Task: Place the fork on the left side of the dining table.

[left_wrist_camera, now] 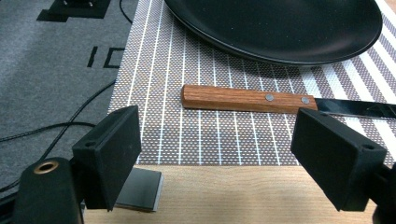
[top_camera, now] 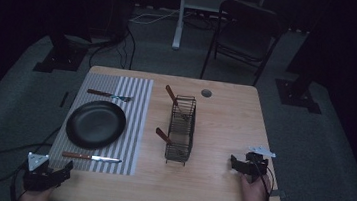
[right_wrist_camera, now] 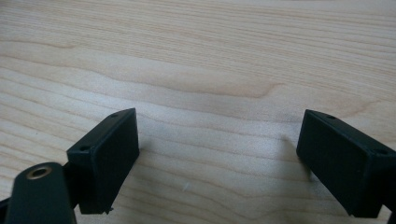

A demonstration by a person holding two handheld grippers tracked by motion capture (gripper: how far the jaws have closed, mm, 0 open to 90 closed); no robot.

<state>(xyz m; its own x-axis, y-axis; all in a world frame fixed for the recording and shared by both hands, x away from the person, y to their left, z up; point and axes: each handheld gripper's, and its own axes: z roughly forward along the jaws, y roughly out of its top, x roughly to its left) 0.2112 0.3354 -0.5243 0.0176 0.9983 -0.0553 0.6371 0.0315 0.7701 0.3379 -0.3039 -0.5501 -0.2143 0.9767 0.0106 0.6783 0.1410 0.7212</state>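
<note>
A black plate (top_camera: 96,123) lies on a grey striped placemat (top_camera: 133,126) on the left of the wooden table (top_camera: 213,179). A wood-handled knife (top_camera: 91,157) rests on the mat in front of the plate, and another utensil with a wooden handle (top_camera: 108,94) lies behind it. My left gripper (top_camera: 63,171) hovers open at the table's near left corner, aimed at the knife handle (left_wrist_camera: 247,99), which lies just beyond its jaws. My right gripper (top_camera: 234,164) stands open over bare wood (right_wrist_camera: 201,79) at the near right, with nothing between its jaws.
A black wire basket (top_camera: 181,128) stands mid-table with two wooden-handled utensils (top_camera: 164,136) sticking out of it. A round hole (top_camera: 206,93) marks the far table edge. Beyond the table are a folding chair (top_camera: 246,37) and floor cables (top_camera: 0,154).
</note>
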